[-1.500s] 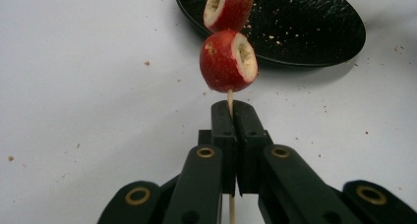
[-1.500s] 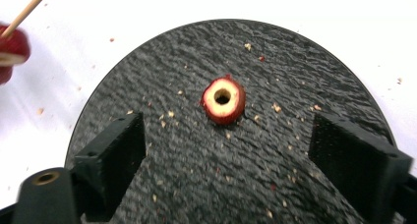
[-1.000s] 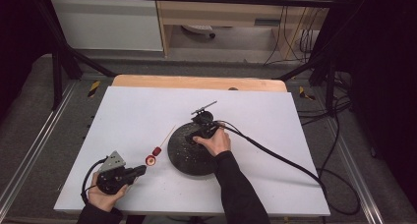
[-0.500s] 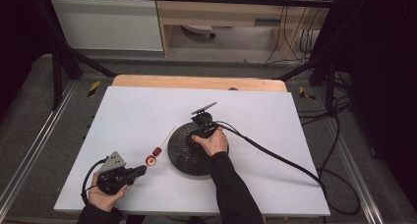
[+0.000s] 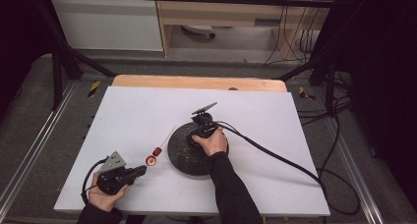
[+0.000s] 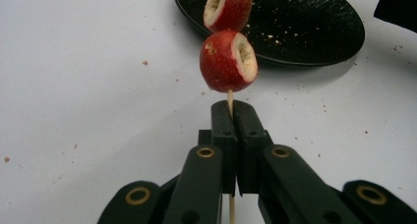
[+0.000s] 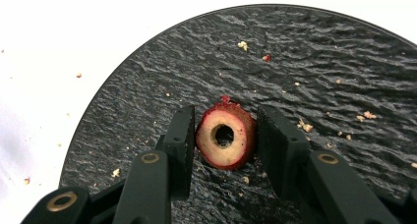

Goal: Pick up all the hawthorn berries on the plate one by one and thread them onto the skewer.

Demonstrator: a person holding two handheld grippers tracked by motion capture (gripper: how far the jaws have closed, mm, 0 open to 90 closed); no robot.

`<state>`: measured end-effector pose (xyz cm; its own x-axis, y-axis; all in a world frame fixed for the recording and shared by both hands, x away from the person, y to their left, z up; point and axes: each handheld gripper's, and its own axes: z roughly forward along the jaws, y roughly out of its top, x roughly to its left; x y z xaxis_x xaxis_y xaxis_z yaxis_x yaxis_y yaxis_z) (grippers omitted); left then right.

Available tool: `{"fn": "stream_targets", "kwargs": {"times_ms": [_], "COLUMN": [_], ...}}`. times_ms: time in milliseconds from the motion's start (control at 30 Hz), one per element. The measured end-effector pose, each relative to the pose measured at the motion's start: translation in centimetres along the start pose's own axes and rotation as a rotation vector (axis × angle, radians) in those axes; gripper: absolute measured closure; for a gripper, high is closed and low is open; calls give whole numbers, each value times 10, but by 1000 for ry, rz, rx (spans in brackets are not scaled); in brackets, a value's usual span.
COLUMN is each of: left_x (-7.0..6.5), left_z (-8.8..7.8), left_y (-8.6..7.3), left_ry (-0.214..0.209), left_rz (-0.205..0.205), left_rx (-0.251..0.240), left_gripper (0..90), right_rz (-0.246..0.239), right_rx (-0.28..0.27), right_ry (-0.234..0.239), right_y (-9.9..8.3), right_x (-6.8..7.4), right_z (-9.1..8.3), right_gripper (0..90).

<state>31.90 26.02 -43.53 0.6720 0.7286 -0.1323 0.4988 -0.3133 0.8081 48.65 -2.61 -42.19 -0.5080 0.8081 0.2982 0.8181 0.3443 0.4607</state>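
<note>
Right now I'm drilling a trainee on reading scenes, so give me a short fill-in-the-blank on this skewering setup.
1. The left tool is shut on a thin wooden ____.
2. The number of red fruit pieces threaded on it is ____.
3. The cored fruit piece between the right tool jaws lies on a black ____.

Missing words: skewer; two; plate

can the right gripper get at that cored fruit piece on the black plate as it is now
Probably yes: the right gripper has just been closing with the cored fruit piece between its jaws on the black plate. Nothing blocks it, though a slight gap shows at the right pad.
</note>
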Motion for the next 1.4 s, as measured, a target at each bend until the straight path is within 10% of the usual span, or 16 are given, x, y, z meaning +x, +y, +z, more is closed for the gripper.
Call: {"fn": "stream_targets", "kwargs": {"times_ms": [767,1400], "left_x": [-2,-6], "left_z": [-1,-1], "left_y": [0,1], "left_ry": [2,1], "left_rz": [3,7], "left_rx": [-10,-22], "left_gripper": [880,881], "right_rz": [-37,2], "right_rx": [-130,-395], "right_ry": [69,227], "right_y": [-5,-47], "right_x": [7,-6], "right_z": [-38,-56], "right_gripper": [616,616]}}
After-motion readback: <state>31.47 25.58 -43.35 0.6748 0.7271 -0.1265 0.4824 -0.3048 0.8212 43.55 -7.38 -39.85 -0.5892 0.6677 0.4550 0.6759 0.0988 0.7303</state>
